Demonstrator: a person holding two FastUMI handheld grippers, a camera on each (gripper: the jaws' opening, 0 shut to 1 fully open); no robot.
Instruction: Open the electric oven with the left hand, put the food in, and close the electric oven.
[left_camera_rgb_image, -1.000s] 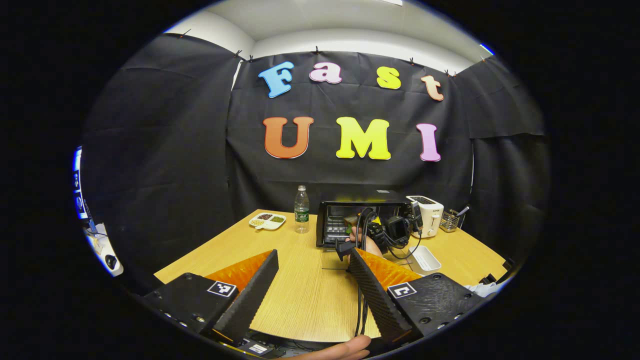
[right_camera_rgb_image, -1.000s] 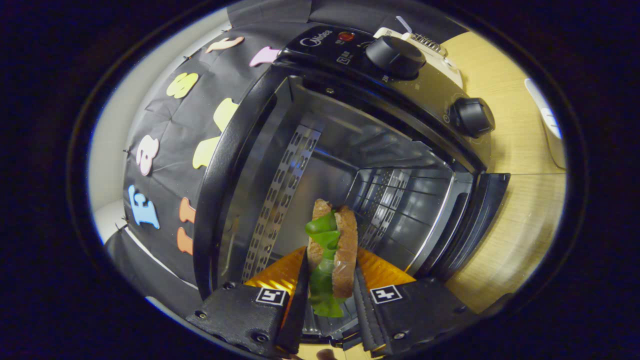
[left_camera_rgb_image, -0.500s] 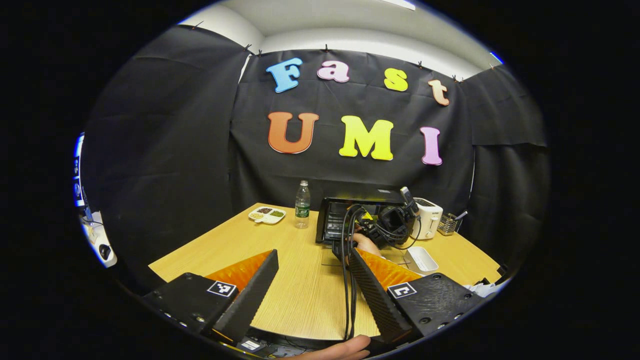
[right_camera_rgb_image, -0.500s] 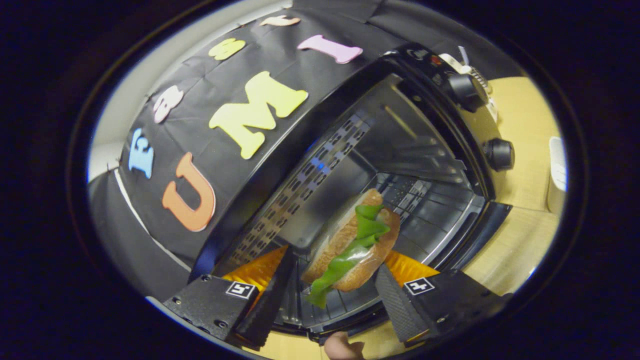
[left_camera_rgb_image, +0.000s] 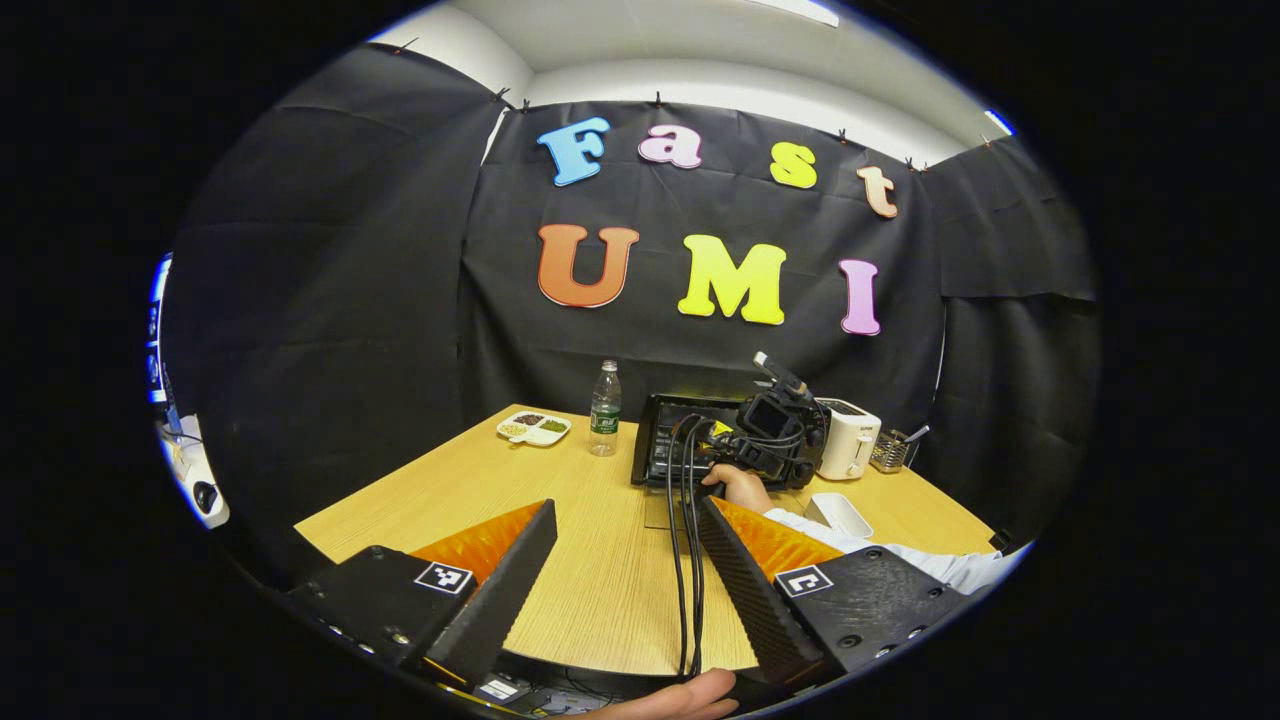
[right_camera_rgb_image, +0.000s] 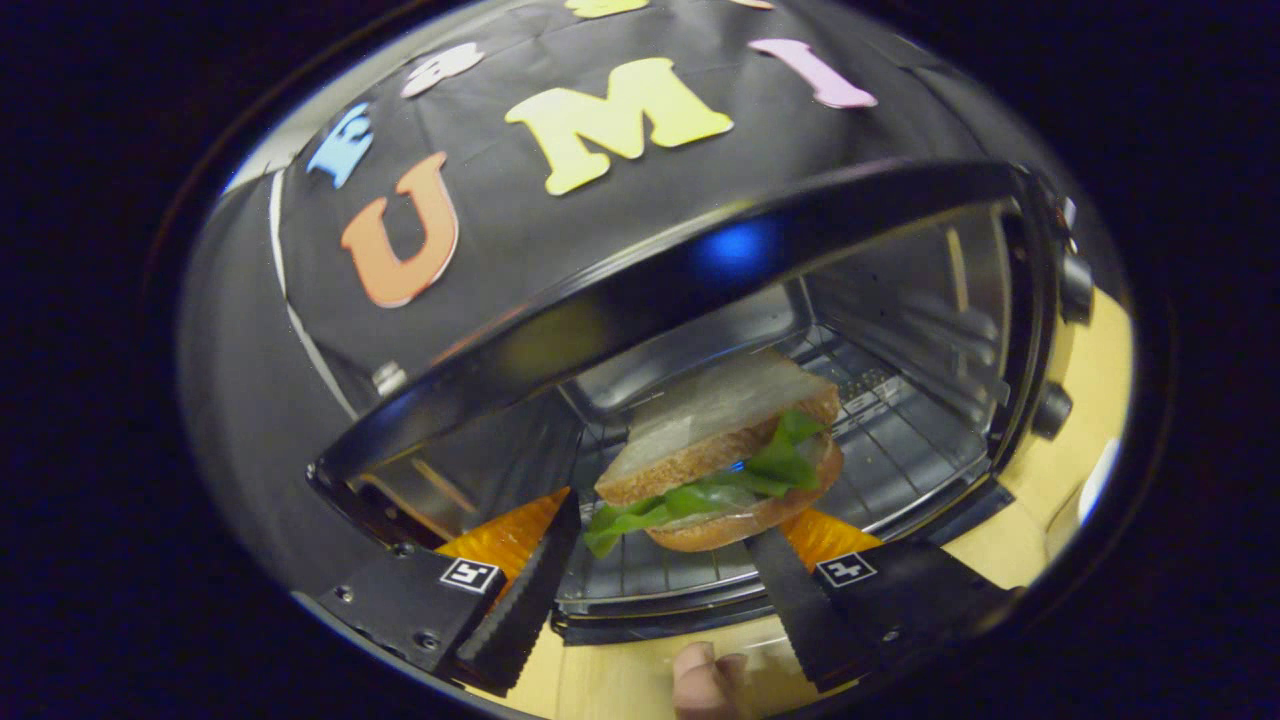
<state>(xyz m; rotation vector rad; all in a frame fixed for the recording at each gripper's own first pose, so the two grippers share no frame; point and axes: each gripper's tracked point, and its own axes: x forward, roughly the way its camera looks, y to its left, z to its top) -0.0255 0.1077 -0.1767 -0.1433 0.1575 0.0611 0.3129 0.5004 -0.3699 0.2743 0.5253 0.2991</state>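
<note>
- Right gripper: jaws wide, sandwich just ahead between them, untouched, lying on the oven rack.
- Step: draw straight back, keeping fingers off the bread.
- Left gripper: jaws wide, empty, over the tabletop; oven far ahead.
- Writing: none legible on the oven.

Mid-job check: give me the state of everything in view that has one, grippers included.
Oven: door open.
Sandwich: lying flat on the oven rack, between the right gripper's fingers, not gripped.
Right gripper: open.
Left gripper: open, empty, above the table.
Bottle: upright, capped.
Toaster: upright, beside the oven.
</note>
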